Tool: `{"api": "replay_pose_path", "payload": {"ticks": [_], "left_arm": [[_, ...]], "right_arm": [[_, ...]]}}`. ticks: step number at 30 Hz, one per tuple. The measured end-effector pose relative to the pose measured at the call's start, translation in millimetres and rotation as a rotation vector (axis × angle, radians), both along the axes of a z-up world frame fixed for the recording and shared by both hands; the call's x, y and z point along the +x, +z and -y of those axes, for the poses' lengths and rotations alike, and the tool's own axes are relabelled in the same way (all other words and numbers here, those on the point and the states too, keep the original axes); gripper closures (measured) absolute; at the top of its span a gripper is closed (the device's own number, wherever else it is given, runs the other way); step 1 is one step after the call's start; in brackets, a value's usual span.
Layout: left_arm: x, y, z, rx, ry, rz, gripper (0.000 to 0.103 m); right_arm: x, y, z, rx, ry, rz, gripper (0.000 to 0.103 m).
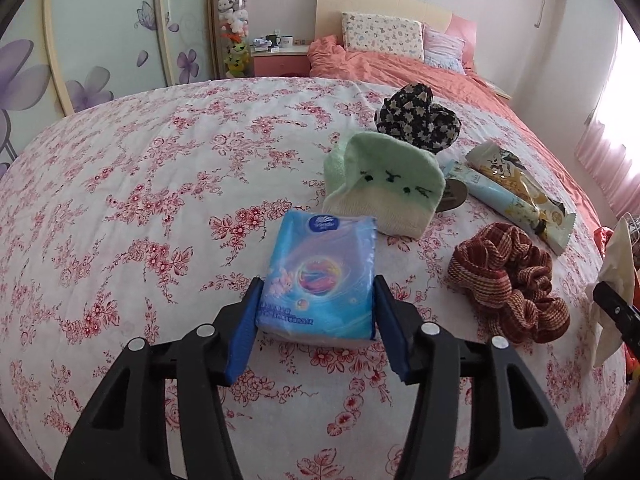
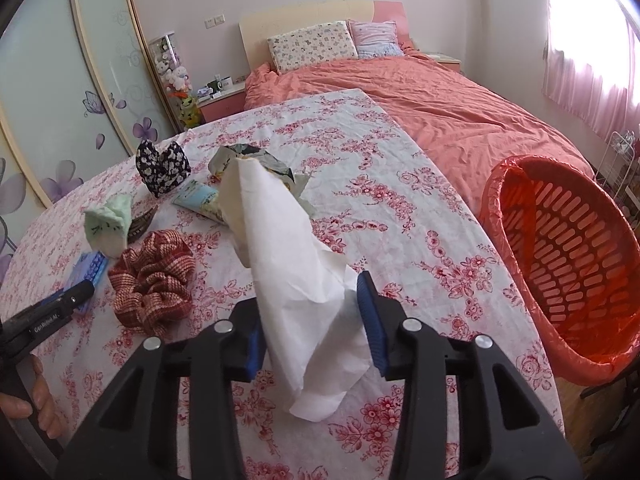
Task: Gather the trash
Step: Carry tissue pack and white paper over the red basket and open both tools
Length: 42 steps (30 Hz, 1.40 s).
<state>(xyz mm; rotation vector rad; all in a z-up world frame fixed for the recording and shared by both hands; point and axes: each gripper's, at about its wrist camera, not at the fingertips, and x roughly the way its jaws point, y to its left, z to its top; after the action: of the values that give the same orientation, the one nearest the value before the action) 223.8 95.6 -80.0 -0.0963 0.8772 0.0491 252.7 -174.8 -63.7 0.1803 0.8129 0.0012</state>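
Observation:
My left gripper (image 1: 316, 300) is shut on a blue tissue pack (image 1: 320, 272), which rests on the floral tablecloth (image 1: 140, 184). My right gripper (image 2: 310, 312) is shut on a crumpled white tissue (image 2: 288, 248) and holds it above the table. The tissue also shows at the right edge of the left wrist view (image 1: 618, 280). A torn snack wrapper (image 1: 524, 188) and a light blue tube (image 1: 492, 192) lie at the far right of the table. An orange-lined basket (image 2: 568, 256) stands off the table's right edge.
A green knitted cloth (image 1: 380, 180), a black floral scrunchie (image 1: 416, 120) and a red woven scrunchie (image 1: 508, 280) lie on the table. A bed with a coral cover (image 2: 440, 100) is behind. A wardrobe (image 2: 60, 80) stands to the left.

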Motion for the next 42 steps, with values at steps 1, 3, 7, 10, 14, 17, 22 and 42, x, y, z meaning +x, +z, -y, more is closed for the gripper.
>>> {"api": "replay_pose_path", "payload": {"ticks": [1, 3, 7, 10, 14, 17, 22, 42], "left_arm": [[-1, 1, 0, -0.001, 0.000, 0.002, 0.050], [-4, 4, -1, -0.002, -0.003, 0.009, 0.050], [-8, 10, -2, -0.001, 0.003, 0.020, 0.050], [-11, 16, -3, -0.006, 0.009, 0.028, 0.050], [-18, 31, 1, -0.008, -0.003, 0.061, 0.050], [-22, 47, 7, -0.009, -0.018, 0.090, 0.050], [-30, 72, 26, -0.017, -0.055, 0.140, 0.050], [-48, 120, 171, -0.110, -0.360, 0.238, 0.050]], "right_arm": [[-1, 2, 0, 0.003, -0.001, 0.003, 0.069], [-3, 7, 1, 0.003, -0.005, 0.013, 0.070], [-8, 13, 2, 0.010, -0.009, 0.023, 0.071], [-12, 22, 4, 0.022, -0.008, 0.037, 0.072], [-19, 41, 6, 0.030, -0.006, 0.076, 0.072], [-26, 56, 10, 0.045, -0.008, 0.105, 0.072], [-38, 78, 19, 0.054, -0.015, 0.147, 0.072], [-89, 106, 132, 0.090, -0.208, 0.235, 0.072]]}}
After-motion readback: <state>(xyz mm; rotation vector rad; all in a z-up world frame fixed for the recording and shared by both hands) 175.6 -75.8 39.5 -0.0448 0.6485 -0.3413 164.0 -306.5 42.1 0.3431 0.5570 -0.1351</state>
